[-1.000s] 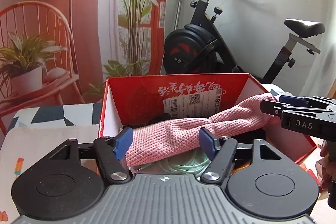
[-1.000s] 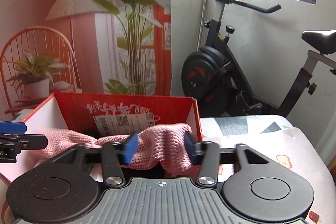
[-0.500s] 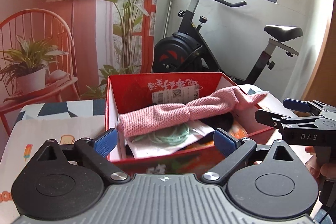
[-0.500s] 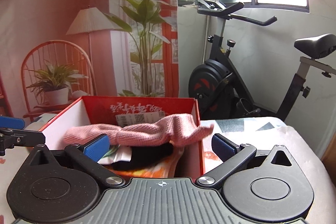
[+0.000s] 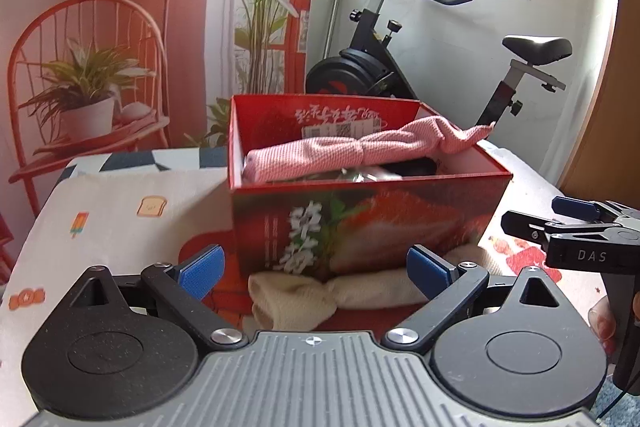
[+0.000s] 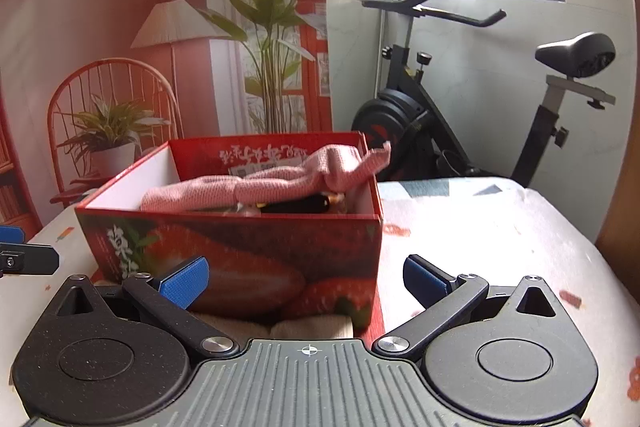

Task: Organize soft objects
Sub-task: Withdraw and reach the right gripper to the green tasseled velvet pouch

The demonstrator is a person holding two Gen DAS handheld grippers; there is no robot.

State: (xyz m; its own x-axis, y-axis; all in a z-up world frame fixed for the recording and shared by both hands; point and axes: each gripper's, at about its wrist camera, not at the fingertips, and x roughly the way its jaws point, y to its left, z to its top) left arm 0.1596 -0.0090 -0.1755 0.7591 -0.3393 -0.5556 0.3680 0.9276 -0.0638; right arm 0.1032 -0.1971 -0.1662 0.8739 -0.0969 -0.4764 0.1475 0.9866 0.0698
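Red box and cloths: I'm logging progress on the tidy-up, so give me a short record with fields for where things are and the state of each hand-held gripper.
container: red box on the patterned tablecloth
pink cloth: pink cloth lies across the top of the box contents, one end poking over the far right corner
cream cloth: cream cloth on the table, against the box's near side, outside it
left hand-held gripper: open, empty
right hand-held gripper: open, empty
left to do: cream cloth not yet in the box

Patterned table (image 5: pixel 120 211) carries red box (image 5: pixel 360 223) and cream cloth (image 5: pixel 320 291).
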